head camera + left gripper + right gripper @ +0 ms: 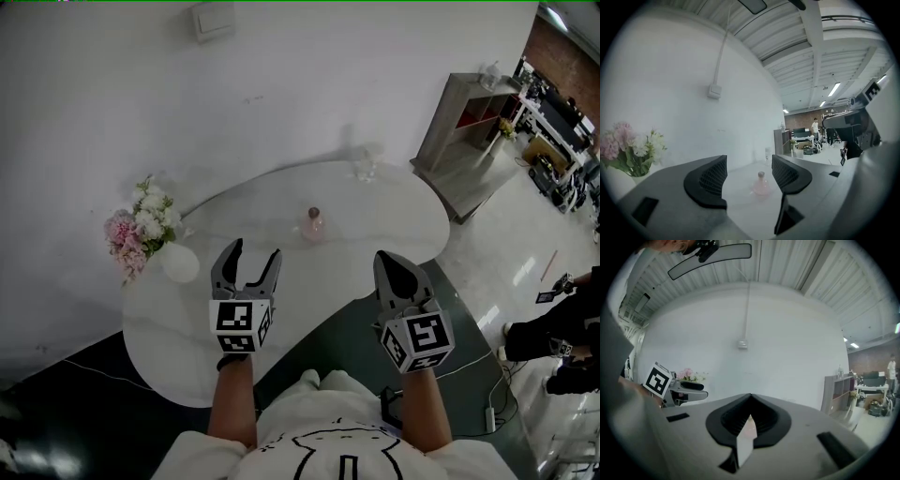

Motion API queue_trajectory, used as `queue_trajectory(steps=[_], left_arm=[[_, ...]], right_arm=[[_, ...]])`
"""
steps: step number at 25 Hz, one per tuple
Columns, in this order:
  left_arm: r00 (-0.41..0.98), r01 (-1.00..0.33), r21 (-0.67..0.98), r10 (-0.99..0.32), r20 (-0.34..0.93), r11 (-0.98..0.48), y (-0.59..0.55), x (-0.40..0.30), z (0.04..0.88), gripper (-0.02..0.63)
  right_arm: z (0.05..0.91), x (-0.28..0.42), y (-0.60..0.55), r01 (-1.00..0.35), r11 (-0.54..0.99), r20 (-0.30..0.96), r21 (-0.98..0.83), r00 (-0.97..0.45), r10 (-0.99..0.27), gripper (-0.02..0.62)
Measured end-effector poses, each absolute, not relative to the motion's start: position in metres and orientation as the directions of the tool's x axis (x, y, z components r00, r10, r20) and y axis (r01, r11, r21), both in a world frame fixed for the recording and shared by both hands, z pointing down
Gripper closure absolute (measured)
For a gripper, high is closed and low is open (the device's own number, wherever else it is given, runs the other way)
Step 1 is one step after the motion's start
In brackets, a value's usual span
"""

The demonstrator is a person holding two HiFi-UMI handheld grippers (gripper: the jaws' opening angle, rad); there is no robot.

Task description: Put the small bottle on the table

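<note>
A small pink bottle [313, 226] with a round stopper stands upright on the white oval table [262, 202], near its middle. In the left gripper view the same bottle [761, 184] shows in the gap between the jaws, some way ahead and untouched. My left gripper [251, 258] hovers over the table's near part, open, with nothing between its fingers. My right gripper [392, 263] hangs near the table's front right edge with its jaws pressed together and empty. In the right gripper view the right gripper [750, 401] mostly hides a pale pink patch behind it.
A white vase of pink and white flowers [145, 228] stands at the table's left end. A clear glass [365, 166] sits at the far edge by the wall. A grey shelf unit [464, 131] stands to the right. A person's legs [553, 337] are at the right.
</note>
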State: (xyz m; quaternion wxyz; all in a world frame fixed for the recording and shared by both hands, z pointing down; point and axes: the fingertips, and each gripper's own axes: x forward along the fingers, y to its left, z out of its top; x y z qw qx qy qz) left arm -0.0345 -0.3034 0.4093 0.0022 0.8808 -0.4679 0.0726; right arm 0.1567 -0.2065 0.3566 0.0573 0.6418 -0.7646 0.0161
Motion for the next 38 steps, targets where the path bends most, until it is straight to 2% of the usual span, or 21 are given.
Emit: queue_trajectory(steps=[11, 25, 26, 31, 32, 38], left_arm=[[0.513, -0.851, -0.103, -0.857, 0.048, -0.515, -0.285, -0.061, 0.364, 0.299], [0.475, -0.877, -0.121, -0.876, -0.078, -0.465, -0.253, -0.062, 0.305, 0.302], [0.47, -0.88, -0.122, -0.879, -0.085, -0.459, -0.251, -0.062, 0.302, 0.32], [0.435, -0.897, -0.144, -0.891, -0.128, -0.417, -0.241, -0.064, 0.288, 0.569], [0.428, -0.9, -0.152, -0.894, -0.131, -0.409, -0.24, -0.065, 0.287, 0.6], [0.418, -0.902, -0.18, -0.897, -0.145, -0.391, -0.234, -0.068, 0.277, 0.601]], right_arm=[[0.318, 0.164, -0.188, -0.978, 0.176, 0.027, 0.115, -0.174, -0.984, 0.603], [0.287, 0.186, -0.161, -0.971, 0.176, -0.011, 0.16, -0.18, -0.984, 0.603], [0.285, 0.188, -0.159, -0.972, 0.174, -0.016, 0.16, -0.179, -0.984, 0.603], [0.276, 0.198, -0.154, -0.974, 0.166, -0.039, 0.154, -0.174, -0.984, 0.603], [0.275, 0.199, -0.153, -0.974, 0.168, -0.044, 0.152, -0.177, -0.983, 0.603], [0.268, 0.199, -0.154, -0.971, 0.18, -0.063, 0.156, -0.192, -0.979, 0.603]])
